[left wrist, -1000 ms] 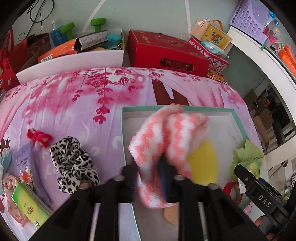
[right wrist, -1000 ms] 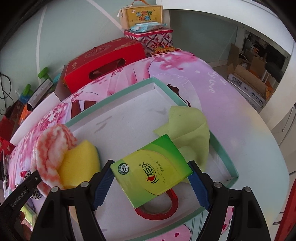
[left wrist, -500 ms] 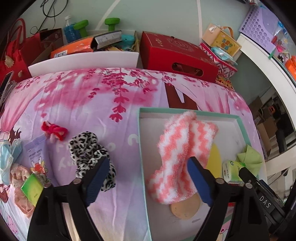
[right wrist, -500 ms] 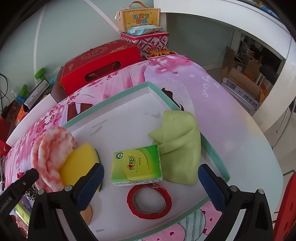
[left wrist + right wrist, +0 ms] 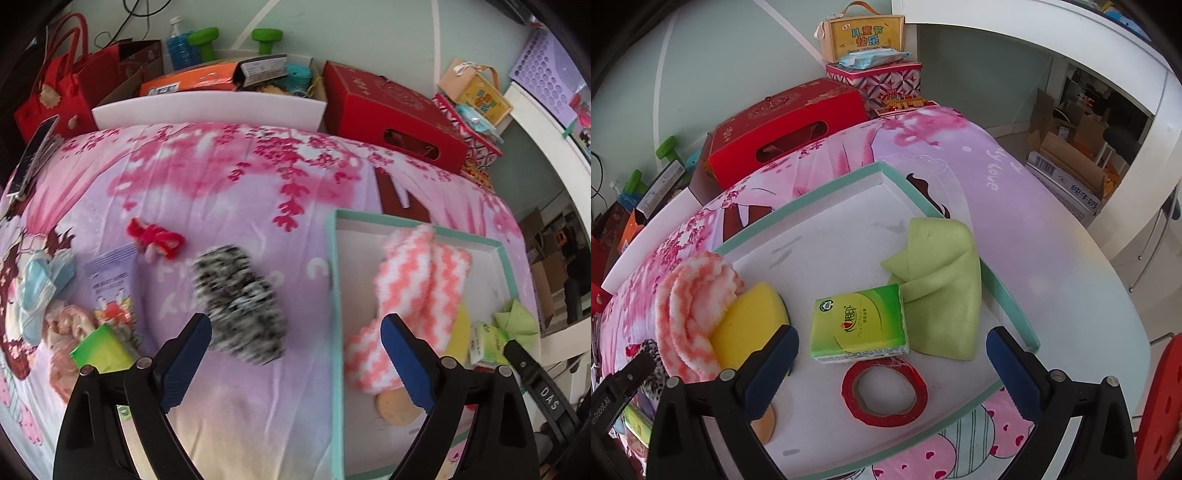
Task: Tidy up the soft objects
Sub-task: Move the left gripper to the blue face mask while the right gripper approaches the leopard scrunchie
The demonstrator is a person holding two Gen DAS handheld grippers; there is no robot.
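A shallow white tray with a teal rim point(image 5: 334, 258) point(image 5: 827, 190) lies on the pink bedspread. In it lie a pink-and-white fuzzy sock point(image 5: 413, 295) point(image 5: 690, 295), a yellow sponge point(image 5: 746, 332), a green tissue pack point(image 5: 858, 326), a green cloth point(image 5: 942, 288) and a red tape roll point(image 5: 884, 393). A leopard-print scrunchie point(image 5: 240, 302) lies left of the tray. My left gripper point(image 5: 295, 358) is open and empty, between scrunchie and sock. My right gripper point(image 5: 892, 369) is open and empty above the tape roll.
On the bedspread at left lie a red hair tie point(image 5: 155, 236), a purple packet point(image 5: 110, 280), a blue mask point(image 5: 40, 284) and another green tissue pack point(image 5: 101, 350). A red box point(image 5: 391, 114) and bags stand behind the bed.
Both grippers opened: the left let go of the fuzzy sock, the right let go of the tissue pack, both in the tray. The left gripper moved left toward the scrunchie.
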